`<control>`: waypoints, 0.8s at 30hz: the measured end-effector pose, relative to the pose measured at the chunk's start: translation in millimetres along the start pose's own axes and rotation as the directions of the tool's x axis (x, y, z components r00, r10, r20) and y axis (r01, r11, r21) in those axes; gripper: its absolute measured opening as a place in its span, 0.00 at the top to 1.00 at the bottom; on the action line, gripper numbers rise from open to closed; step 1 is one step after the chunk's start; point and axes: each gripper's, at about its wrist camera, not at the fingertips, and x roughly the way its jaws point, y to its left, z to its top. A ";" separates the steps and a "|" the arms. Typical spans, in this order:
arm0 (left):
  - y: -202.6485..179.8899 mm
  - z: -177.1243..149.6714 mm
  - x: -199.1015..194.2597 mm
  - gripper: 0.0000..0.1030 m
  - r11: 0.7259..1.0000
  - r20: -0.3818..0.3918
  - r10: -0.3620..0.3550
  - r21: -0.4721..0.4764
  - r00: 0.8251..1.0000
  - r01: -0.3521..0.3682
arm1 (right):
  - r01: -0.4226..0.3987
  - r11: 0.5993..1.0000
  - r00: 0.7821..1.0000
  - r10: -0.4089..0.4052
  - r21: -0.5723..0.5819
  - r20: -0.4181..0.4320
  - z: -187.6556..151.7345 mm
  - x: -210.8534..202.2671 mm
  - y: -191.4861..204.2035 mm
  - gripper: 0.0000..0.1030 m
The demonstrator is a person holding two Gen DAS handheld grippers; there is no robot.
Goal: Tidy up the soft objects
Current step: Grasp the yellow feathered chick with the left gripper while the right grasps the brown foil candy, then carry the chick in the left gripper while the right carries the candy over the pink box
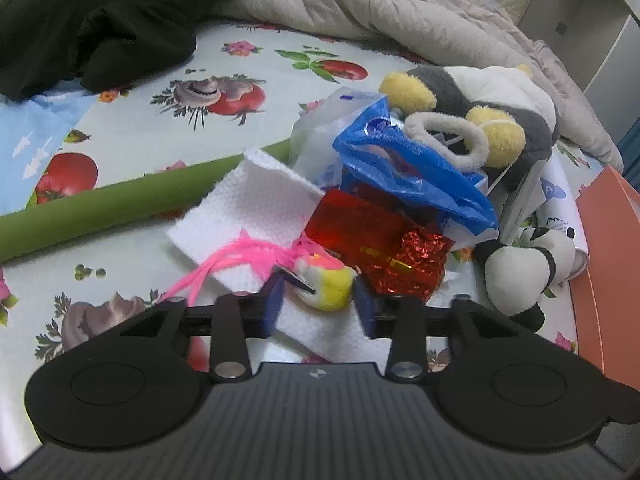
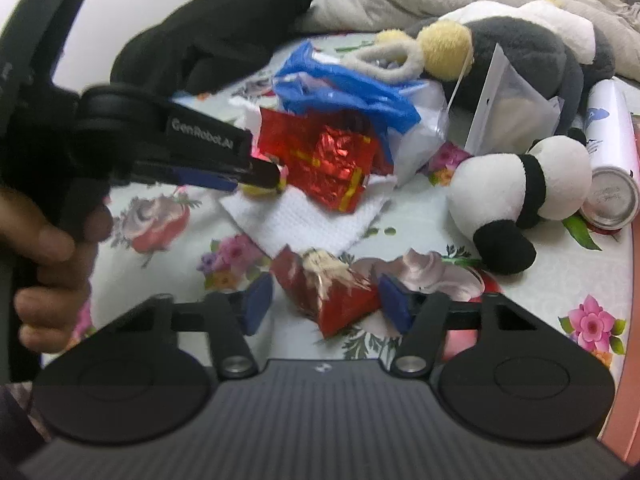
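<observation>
We had the left jaws point(image 1: 318, 300) lowered around a small yellow and white plush toy point(image 1: 328, 284) with pink strings point(image 1: 224, 260). It lay on a white woven paper towel point(image 1: 256, 200) spread over the fruit-printed counter point(image 1: 140, 128). The jaws stood partly open: the right-hand pad met the toy, while a sliver of towel showed at the other pad, so it was not clamped.

Just beyond these jaws a shiny red foil packet point(image 1: 372, 240) crowded the toy, with a crumpled blue plastic bag point(image 1: 408, 164) piled behind it. A small black and white panda plush point(image 1: 520, 268) sat to the right of the jaws, and a large grey plush with yellow feet point(image 1: 500, 100) sat farther back. A green foam tube point(image 1: 100, 208) ran off to the left, well apart. A black garment point(image 1: 100, 20) and a beige quilt point(image 1: 400, 8) lay at the far edge.

Our right jaws point(image 2: 326, 304) were also apart, straddling a torn red foil wrapper point(image 2: 332, 296) lying on the counter; we could not see the pads pressing it. A white spray can point(image 2: 610, 160) lay on its side to the far right of these jaws. To their left, a hand point(image 2: 52, 248) held the other tool.
</observation>
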 end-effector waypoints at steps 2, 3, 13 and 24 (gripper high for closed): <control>0.6 -0.6 -1.0 0.65 1.000 -0.003 -0.012 -0.009 1.000 0.012 | 0.006 1.000 1.000 -0.006 -0.008 -0.002 0.4 -1.3 0.3 0.50; 0.3 -0.9 -2.2 0.65 1.000 -0.003 -0.018 -0.008 1.000 0.018 | 0.005 1.000 1.000 -0.005 -0.007 -0.002 0.4 -3.0 0.3 0.51; -7.3 -14.0 -35.0 0.65 0.998 0.013 -0.059 0.010 0.998 0.059 | 0.061 0.998 0.998 -0.061 0.003 -0.005 -6.0 -32.6 5.0 0.67; -12.9 -55.7 -88.6 0.65 0.994 -0.004 -0.109 0.024 0.994 0.109 | 0.121 0.989 0.993 -0.122 0.082 0.002 -35.2 -80.0 11.1 0.69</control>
